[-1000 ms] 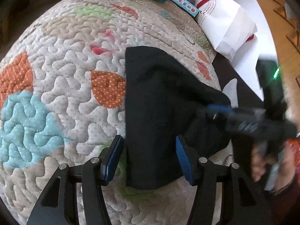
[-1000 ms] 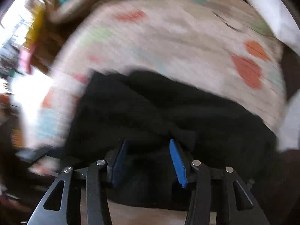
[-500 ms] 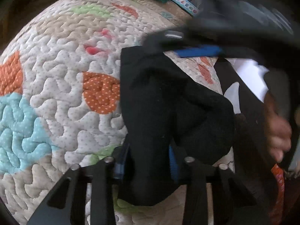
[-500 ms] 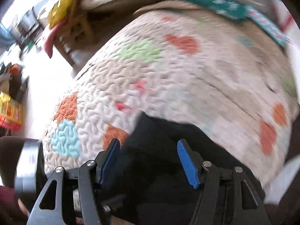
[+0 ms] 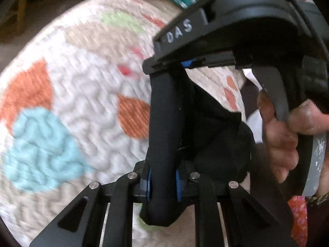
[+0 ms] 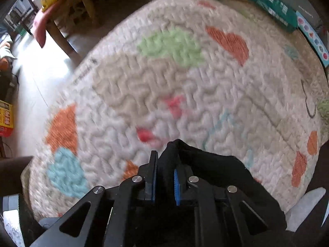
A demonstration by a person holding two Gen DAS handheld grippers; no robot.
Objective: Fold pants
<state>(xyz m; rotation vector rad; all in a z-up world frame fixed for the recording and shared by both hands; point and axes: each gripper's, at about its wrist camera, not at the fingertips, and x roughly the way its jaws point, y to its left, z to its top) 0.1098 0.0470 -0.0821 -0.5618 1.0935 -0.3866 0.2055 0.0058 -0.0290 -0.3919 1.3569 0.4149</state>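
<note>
Motion blur smears the quilt (image 5: 82,94) pattern in both wrist views. The pants (image 5: 207,135) are largely hidden in the left wrist view behind the right gripper (image 5: 188,63) body. In the right wrist view the pants (image 6: 216,168) are cut off by the lower edge; the print on the teal box (image 6: 273,6) is unreadable.

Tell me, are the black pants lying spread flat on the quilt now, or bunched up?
Bunched up. The black pants are gathered into a thick roll, pinched by the left gripper and right gripper above the quilt.

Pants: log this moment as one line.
task fold pants | left gripper shut on pants | right gripper shut on pants | pants bunched over quilt
</note>
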